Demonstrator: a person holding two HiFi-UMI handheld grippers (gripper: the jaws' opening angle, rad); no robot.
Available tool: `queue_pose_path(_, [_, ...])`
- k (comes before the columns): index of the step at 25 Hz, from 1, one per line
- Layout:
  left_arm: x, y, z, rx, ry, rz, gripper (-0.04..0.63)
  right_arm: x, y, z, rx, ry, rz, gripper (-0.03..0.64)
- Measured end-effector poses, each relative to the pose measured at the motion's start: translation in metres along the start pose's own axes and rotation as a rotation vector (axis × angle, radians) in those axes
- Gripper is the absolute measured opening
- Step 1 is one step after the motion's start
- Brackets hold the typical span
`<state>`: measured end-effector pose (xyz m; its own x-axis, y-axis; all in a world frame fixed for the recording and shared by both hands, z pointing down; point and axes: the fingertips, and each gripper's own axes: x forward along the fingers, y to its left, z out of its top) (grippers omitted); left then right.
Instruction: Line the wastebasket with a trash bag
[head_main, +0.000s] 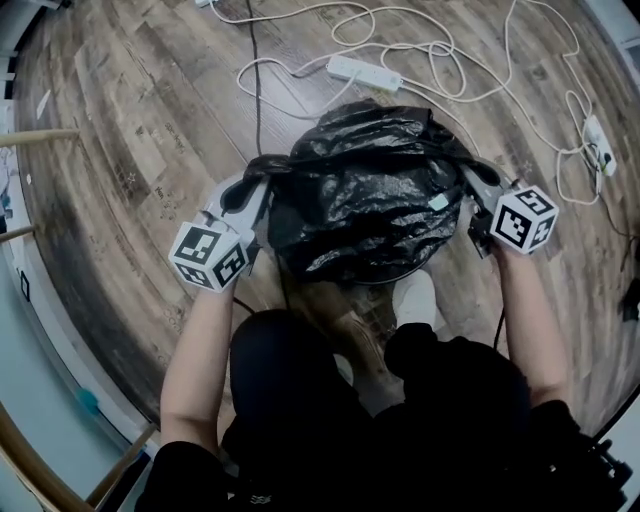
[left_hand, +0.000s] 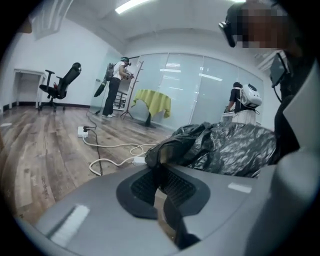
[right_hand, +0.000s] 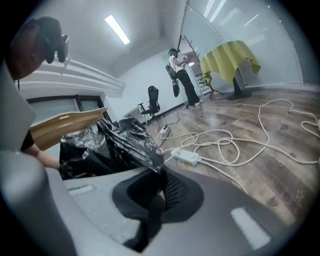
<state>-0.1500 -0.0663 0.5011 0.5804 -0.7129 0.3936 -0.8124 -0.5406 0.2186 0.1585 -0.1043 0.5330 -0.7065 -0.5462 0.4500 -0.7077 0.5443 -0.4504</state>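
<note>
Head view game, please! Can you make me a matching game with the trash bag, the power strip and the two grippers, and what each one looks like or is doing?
Things:
1. trash bag
2. power strip
3. left gripper
4. right gripper

Matches:
A. white, lying on the wooden floor
B. shut on the trash bag's edge at the picture's right
C. black and crinkly
D. shut on the trash bag's edge at the picture's left

Pairs: 1-C, 2-A, 3-D, 4-B.
</note>
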Motion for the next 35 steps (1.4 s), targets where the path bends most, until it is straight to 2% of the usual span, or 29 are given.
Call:
queue_pose_path(5, [-0.026,-0.018,0.022,0.086,-0.059,-0.046,0.047,-0.030,0.009,0.028,-0.003,-0.090,0.009,0.002])
queue_pose_path(10, [-0.033,-0.039,0.049,0.131,-0.086,-0.091,0.150,-0.046,0.029,0.042,-0.007,-0.101,0.056,0.003])
queue_pose_path(13, [-0.040,-0.050,0.061,0.149,-0.099,-0.119,0.211,-0.052,0.041,0.043,-0.016,-0.066,0.086,0.169])
queue_pose_path(16, [-0.053,-0.059,0.075,0.172,-0.118,-0.139,0.239,-0.060,0.058,0.048,-0.042,-0.049,0.115,0.218])
queue_pose_path(19, [-0.069,-0.068,0.089,0.203,-0.136,-0.160,0.242,-0.070,0.068,0.062,-0.066,-0.069,0.121,0.218])
queue_pose_path(28, [-0.099,-0.091,0.104,0.284,-0.103,-0.272,0.282,-0.074,0.074,0.084,-0.098,-0.080,0.081,0.218])
queue_pose_path(35, [-0.115,-0.107,0.129,0.220,-0.191,-0.319,0.307,-0.088,0.087,0.095,-0.167,-0.078,0.055,0.218])
